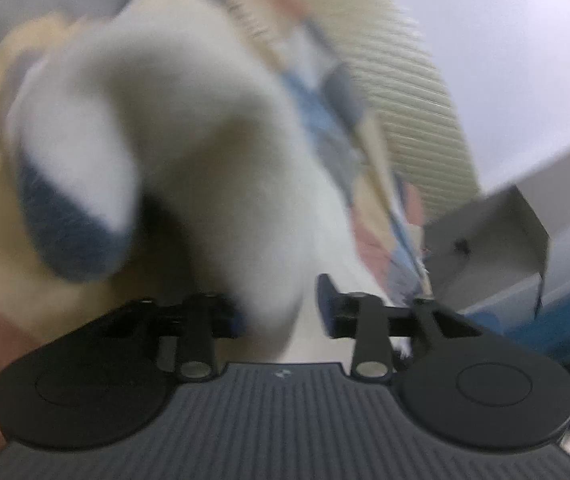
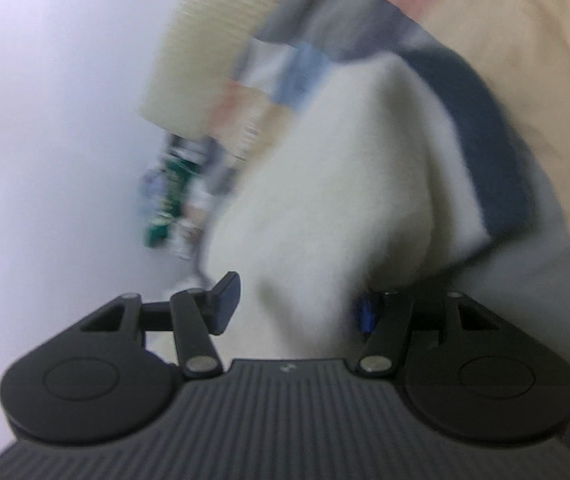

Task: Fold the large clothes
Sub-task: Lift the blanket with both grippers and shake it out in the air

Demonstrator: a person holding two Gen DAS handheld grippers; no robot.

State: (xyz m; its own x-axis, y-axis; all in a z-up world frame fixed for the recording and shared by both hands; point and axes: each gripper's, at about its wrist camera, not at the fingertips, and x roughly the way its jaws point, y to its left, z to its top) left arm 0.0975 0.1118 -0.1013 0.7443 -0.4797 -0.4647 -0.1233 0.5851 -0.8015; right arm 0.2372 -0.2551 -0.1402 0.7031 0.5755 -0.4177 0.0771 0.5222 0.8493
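Filling both grippers' gaps: white garment [image 1: 213,152]; grey box [image 1: 489,236] beside.

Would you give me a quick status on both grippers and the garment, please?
Left gripper open around white garment. Right gripper open, same cloth bunched between its fingers. Both views blurred; nothing seen blocking.

Blurred pale wall [image 2: 45,100], cream ribbed column-like thing [image 1: 417,112], patchwork cover [image 2: 285,68], grey open box [image 1: 485,232].
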